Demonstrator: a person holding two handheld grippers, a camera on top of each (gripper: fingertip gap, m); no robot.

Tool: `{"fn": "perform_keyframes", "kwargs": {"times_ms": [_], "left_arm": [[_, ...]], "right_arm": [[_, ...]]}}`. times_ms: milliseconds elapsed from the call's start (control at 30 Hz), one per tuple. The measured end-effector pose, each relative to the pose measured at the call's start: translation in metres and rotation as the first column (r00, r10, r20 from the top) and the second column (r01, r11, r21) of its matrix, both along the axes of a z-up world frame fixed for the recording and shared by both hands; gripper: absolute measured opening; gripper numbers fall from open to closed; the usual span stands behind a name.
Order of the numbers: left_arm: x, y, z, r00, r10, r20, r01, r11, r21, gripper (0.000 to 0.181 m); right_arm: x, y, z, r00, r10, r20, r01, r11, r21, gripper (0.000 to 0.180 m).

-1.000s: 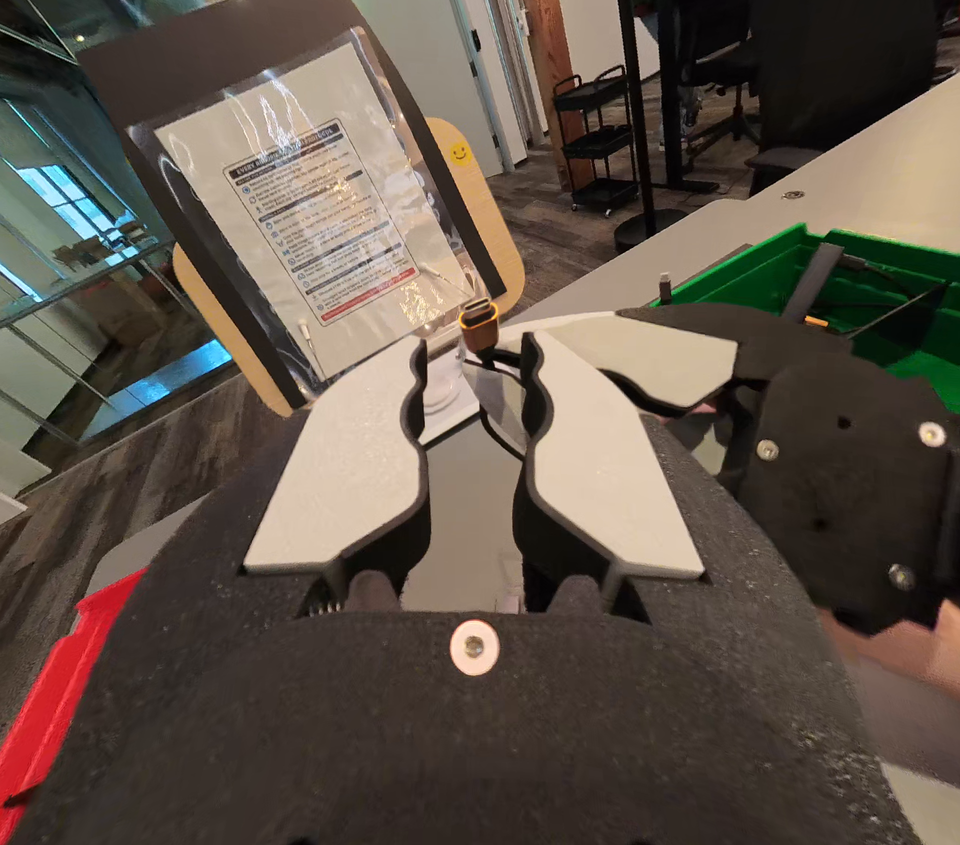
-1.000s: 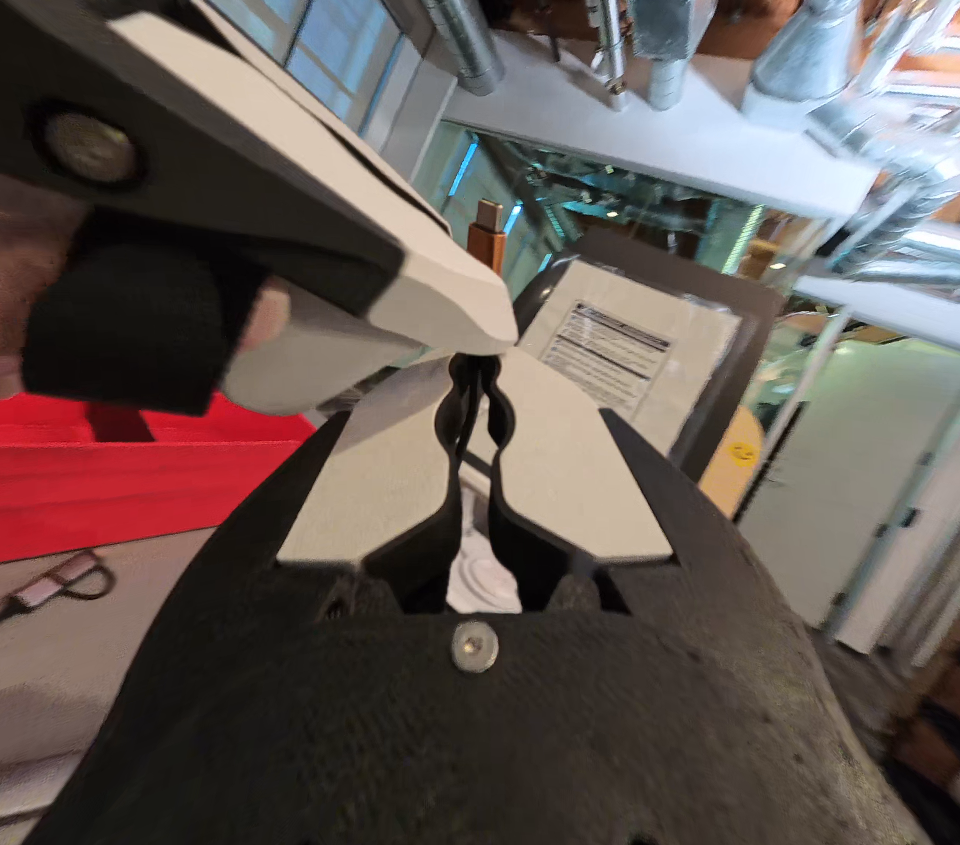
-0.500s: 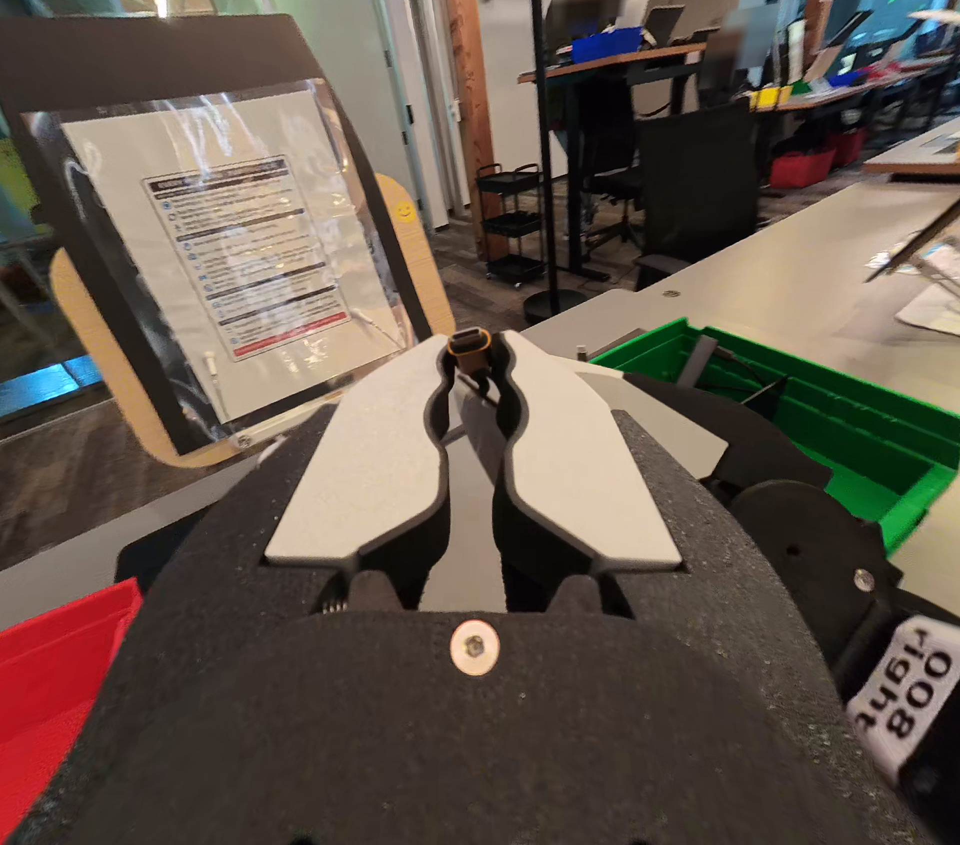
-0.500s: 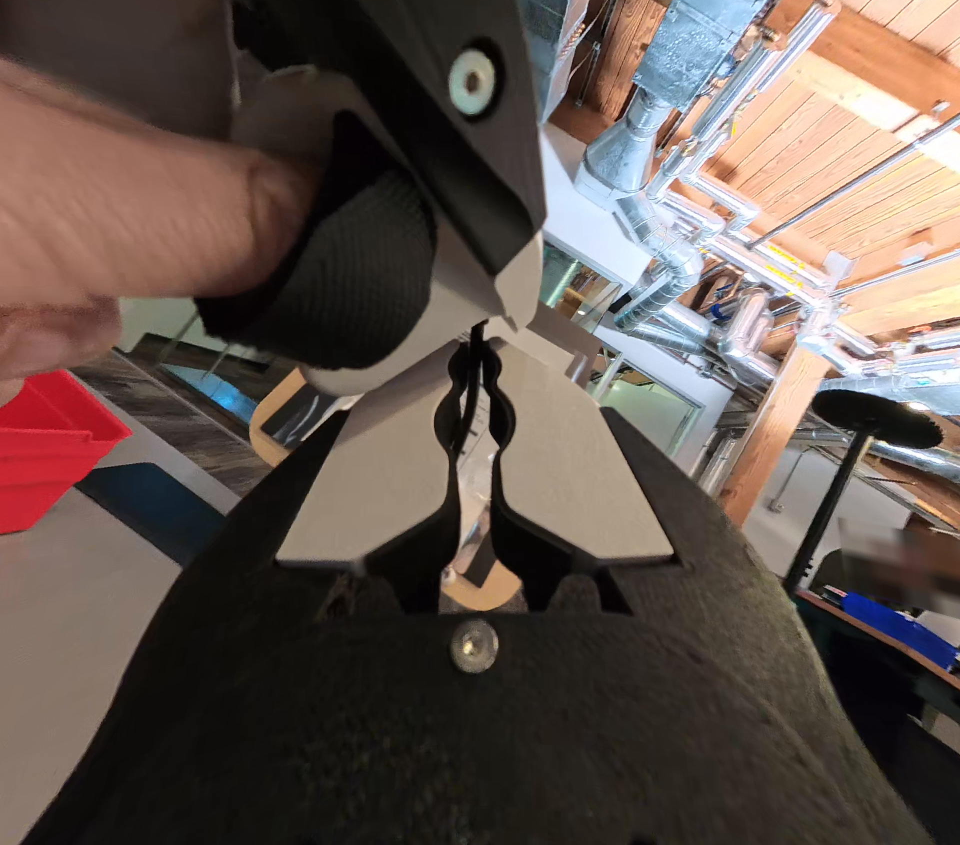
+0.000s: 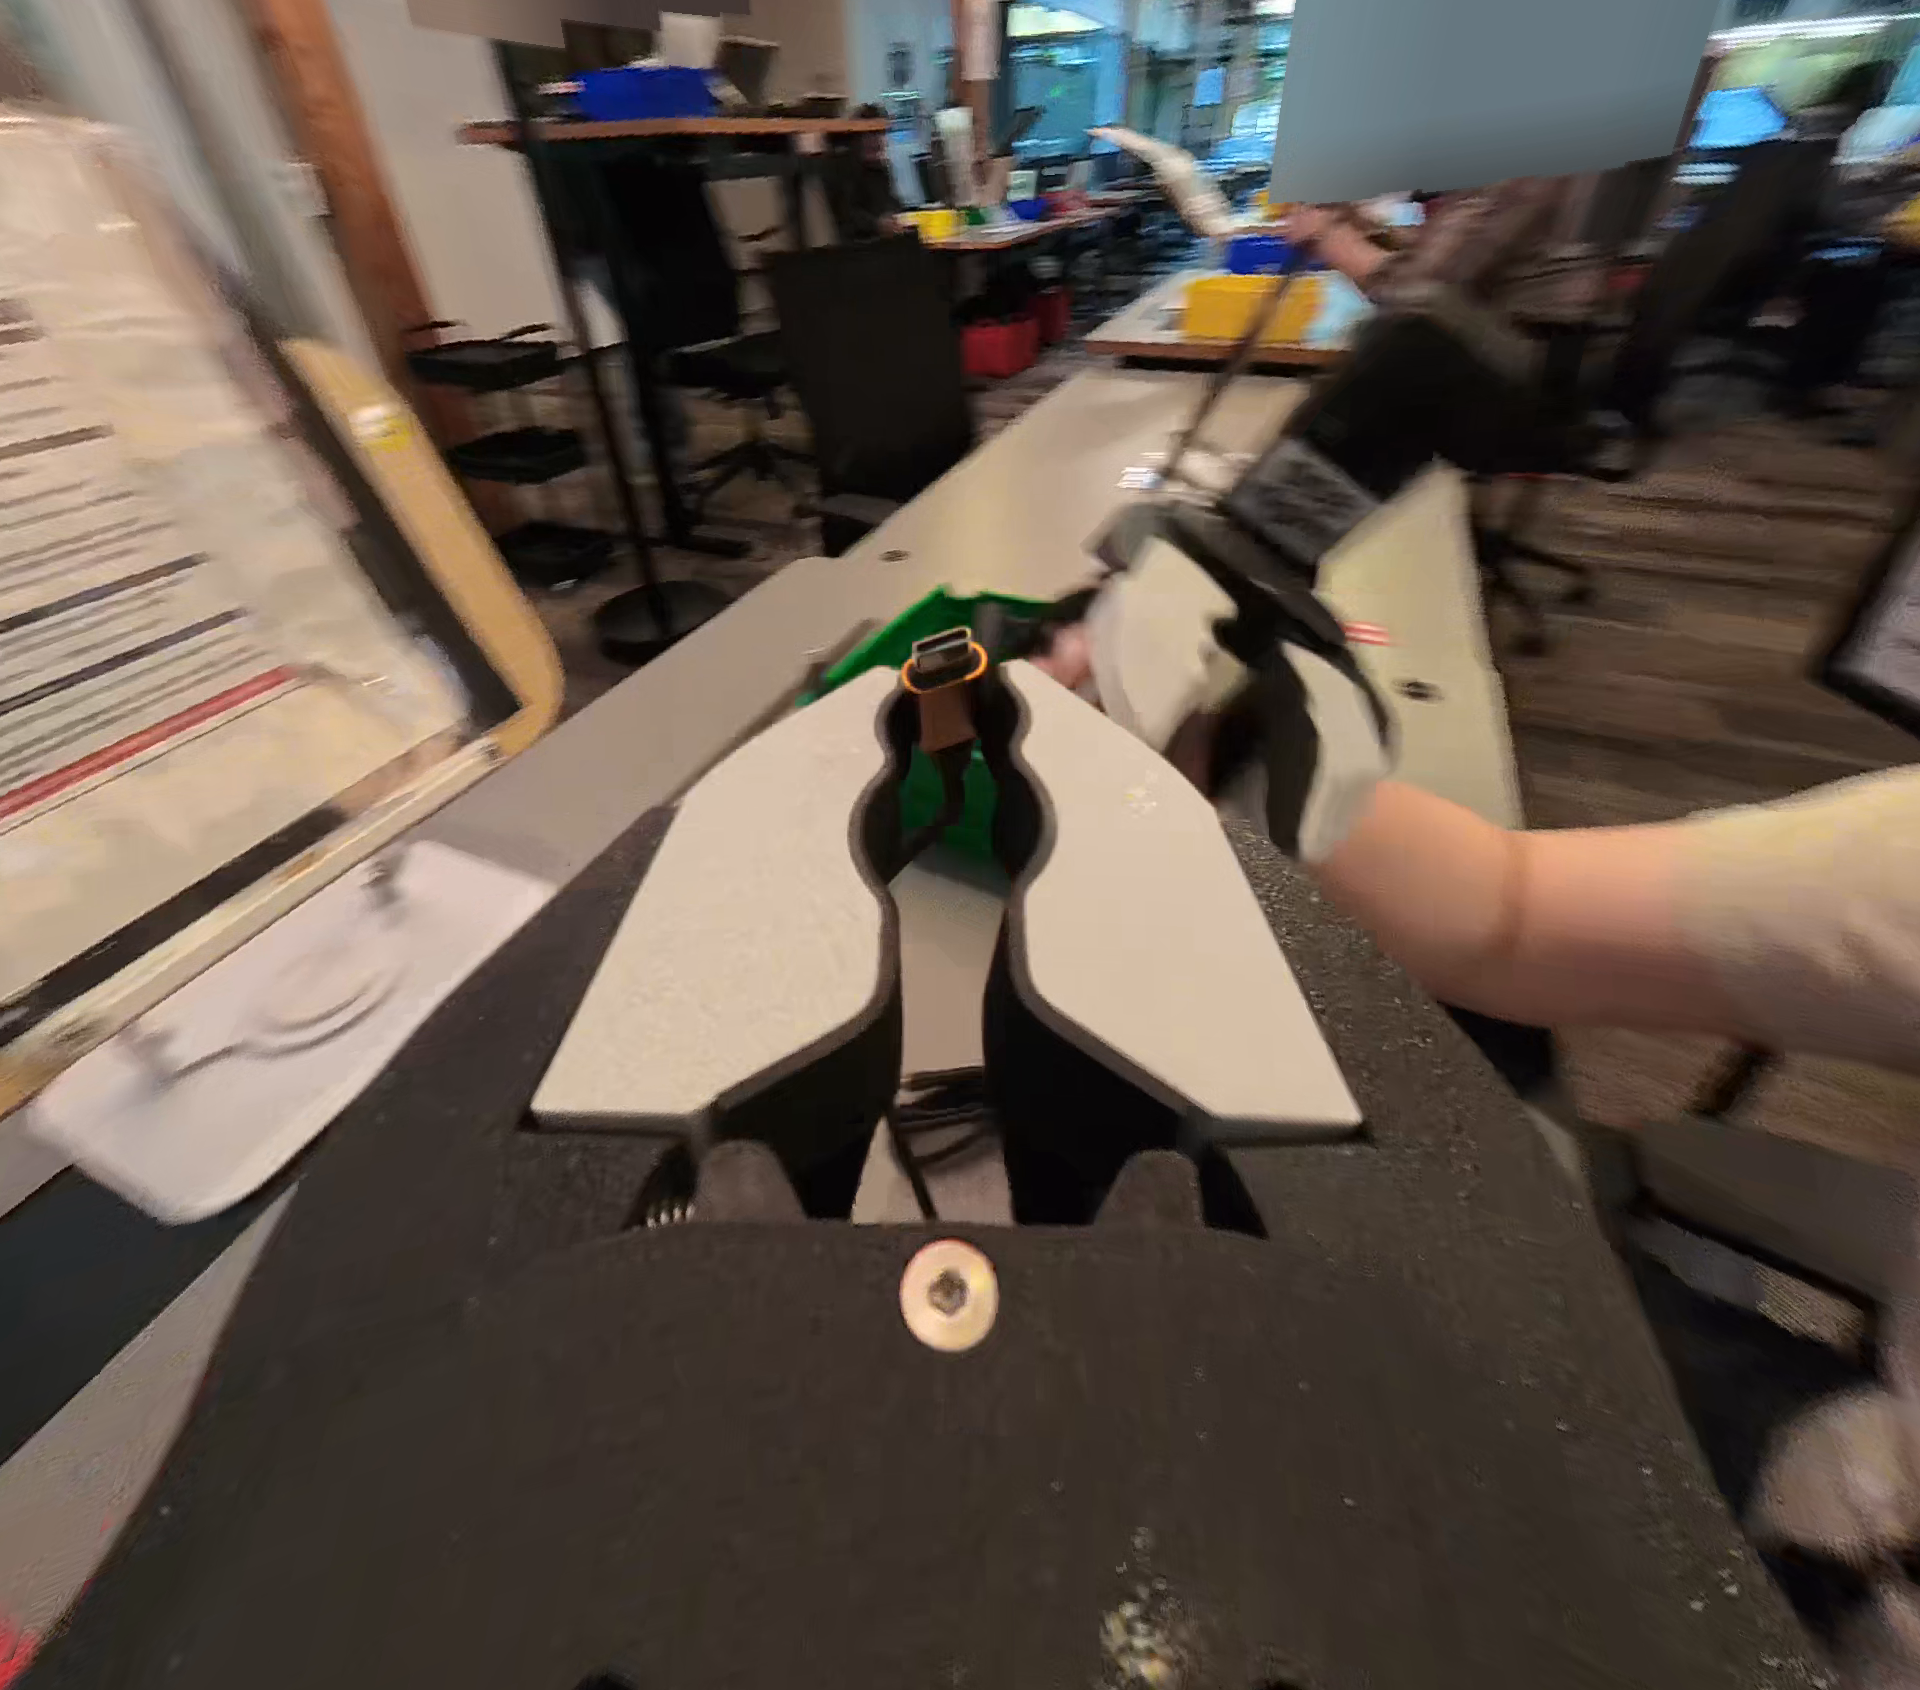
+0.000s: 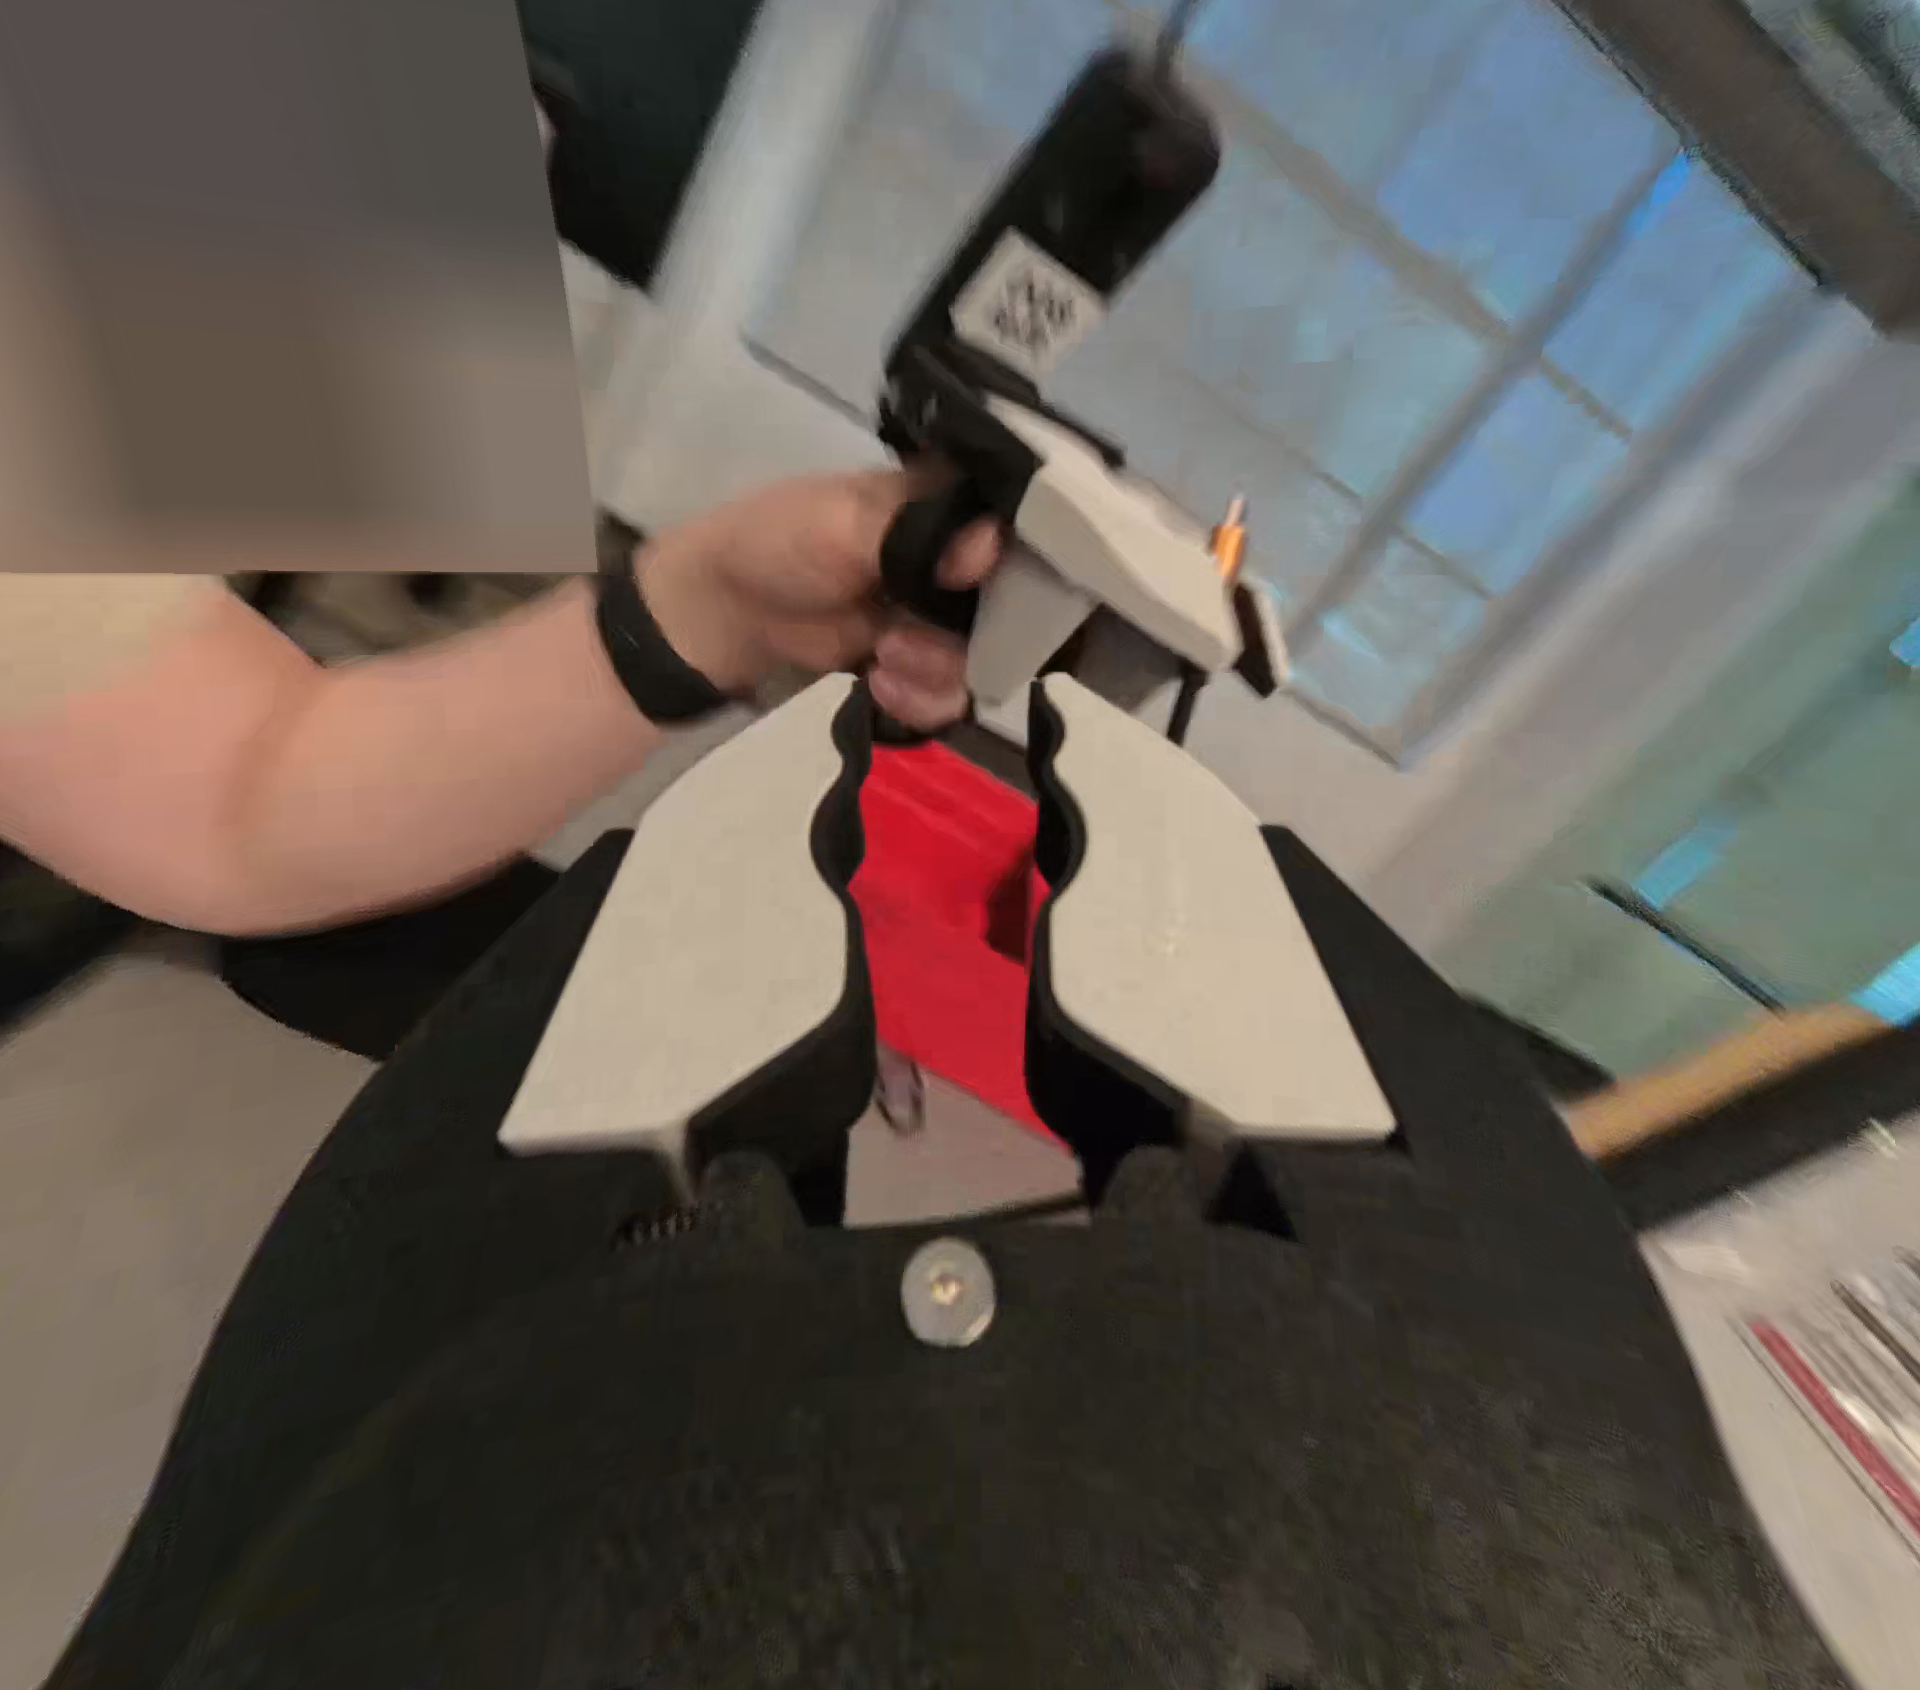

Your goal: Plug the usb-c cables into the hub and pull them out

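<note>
We see a grey table (image 5: pixel 1049 445) carrying a green bin (image 5: pixel 883 653) and, in the right wrist view, a red bin (image 6: pixel 935 861). Our left gripper (image 5: pixel 943 695) is clamped on a USB-C plug (image 5: pixel 943 661), its metal tip poking out past the fingertips, held above the table. Our right gripper (image 6: pixel 945 695) stands apart at the tips with nothing between them. The hub is not in sight.

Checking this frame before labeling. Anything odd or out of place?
Nothing damaged or spilled. The left tongs pinch the usb-c plug in mid-air, no hub in view; the right tongs are open and empty. Both views are motion-blurred.
</note>
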State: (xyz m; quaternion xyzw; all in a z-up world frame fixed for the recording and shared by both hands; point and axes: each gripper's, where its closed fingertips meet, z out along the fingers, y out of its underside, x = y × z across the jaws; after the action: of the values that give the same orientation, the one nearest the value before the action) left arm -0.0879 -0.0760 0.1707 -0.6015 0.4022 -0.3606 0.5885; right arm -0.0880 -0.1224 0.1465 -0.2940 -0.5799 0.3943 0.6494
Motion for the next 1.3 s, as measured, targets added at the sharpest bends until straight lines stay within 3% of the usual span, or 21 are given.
{"fn": "perform_keyframes", "kwargs": {"times_ms": [100, 167, 233, 333, 433, 567, 667, 767, 1067, 1200, 1300], "left_arm": [[0.008, -0.042, 0.009, 0.970, -0.240, 0.031, 0.240, 0.971, 0.008, 0.012], [0.011, -0.066, 0.018, 0.926, -0.369, 0.077, 0.368, 0.929, 0.025, 0.012], [0.014, -0.080, 0.027, 0.886, -0.446, 0.130, 0.442, 0.895, 0.058, 0.012], [0.021, -0.085, 0.034, 0.854, -0.493, 0.166, 0.475, 0.869, 0.137, 0.012], [0.030, -0.074, 0.032, 0.863, -0.473, 0.180, 0.445, 0.878, 0.174, 0.012], [0.029, -0.061, 0.035, 0.843, -0.468, 0.264, 0.428, 0.882, 0.198, 0.012], [0.028, -0.054, 0.034, 0.839, -0.460, 0.290, 0.418, 0.887, 0.196, 0.012], [0.029, -0.048, 0.032, 0.860, -0.425, 0.282, 0.364, 0.899, 0.245, 0.012], [0.036, -0.045, 0.024, 0.892, -0.394, 0.221, 0.320, 0.897, 0.305, 0.012], [0.035, -0.040, 0.021, 0.886, -0.395, 0.242, 0.345, 0.911, 0.224, 0.013], [0.027, -0.031, 0.026, 0.878, -0.354, 0.322, 0.342, 0.935, 0.097, 0.025]], "right_arm": [[0.041, -0.011, 0.042, 0.941, 0.193, -0.278, -0.230, 0.967, -0.107, 0.029], [0.068, 0.015, 0.062, 0.871, 0.131, -0.473, -0.250, 0.948, -0.198, 0.028], [0.078, 0.055, 0.056, 0.838, -0.038, -0.545, -0.143, 0.948, -0.286, 0.023], [0.042, 0.090, 0.011, 0.914, -0.180, -0.363, 0.055, 0.943, -0.329, 0.024], [0.003, 0.047, -0.015, 0.968, 0.022, -0.249, -0.070, 0.980, -0.184, 0.028], [0.003, 0.011, 0.004, 0.924, 0.109, -0.368, -0.164, 0.979, -0.123, 0.026], [0.017, 0.013, 0.026, 0.871, 0.096, -0.481, -0.229, 0.946, -0.227, 0.023], [0.017, 0.011, 0.032, 0.872, 0.117, -0.474, -0.284, 0.911, -0.298, 0.018], [0.018, 0.013, 0.041, 0.893, 0.061, -0.446, -0.250, 0.892, -0.378, 0.006], [0.019, 0.016, 0.039, 0.920, 0.037, -0.389, -0.184, 0.919, -0.348, 0.006], [0.027, 0.024, 0.041, 0.916, -0.113, -0.385, 0.033, 0.977, -0.209, 0.005]]}}
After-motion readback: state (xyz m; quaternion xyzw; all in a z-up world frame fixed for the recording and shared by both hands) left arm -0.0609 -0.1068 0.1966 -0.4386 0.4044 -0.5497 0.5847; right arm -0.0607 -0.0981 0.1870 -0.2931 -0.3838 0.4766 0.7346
